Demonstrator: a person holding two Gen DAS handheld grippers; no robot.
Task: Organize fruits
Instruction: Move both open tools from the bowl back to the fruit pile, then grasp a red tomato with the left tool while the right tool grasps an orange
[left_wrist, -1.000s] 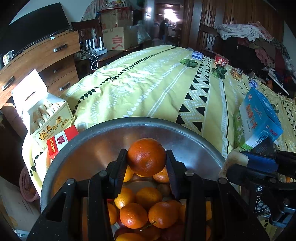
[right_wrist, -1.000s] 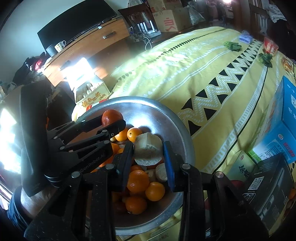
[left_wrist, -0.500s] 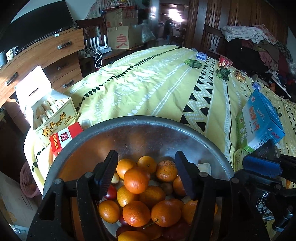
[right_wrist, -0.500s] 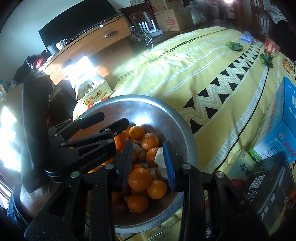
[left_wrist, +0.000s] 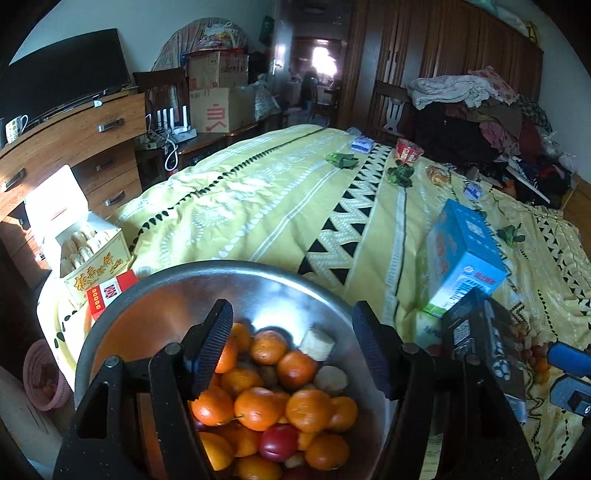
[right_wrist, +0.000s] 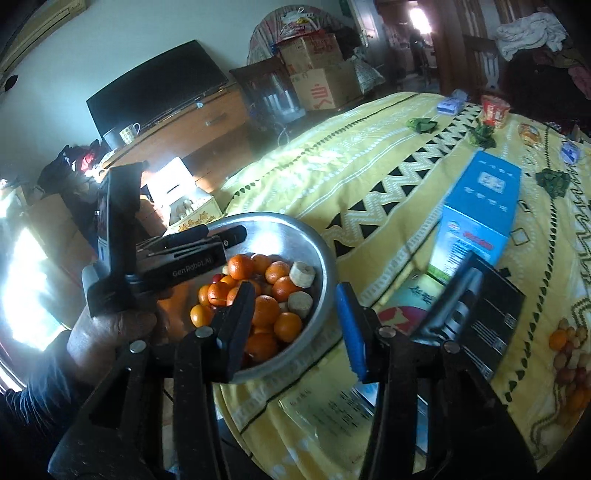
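— Both claws, what have you got?

— Nothing: my left gripper (left_wrist: 291, 339) hangs wide open over the steel bowl (left_wrist: 155, 295), and my right gripper (right_wrist: 295, 314) gapes too, jaws empty, astride the bowl's rim at its three o'clock.

— How many fruits?

— A dozen or more oranges (left_wrist: 255, 406) heaped in the bowl, some hidden; one red fruit (left_wrist: 277, 447) at six o'clock; two pale chunks (right_wrist: 302, 274) at two o'clock.

— Anything beyond?

— One blue carton (right_wrist: 480, 206) on the yellow bedspread (left_wrist: 258, 199), at two o'clock from the bowl.
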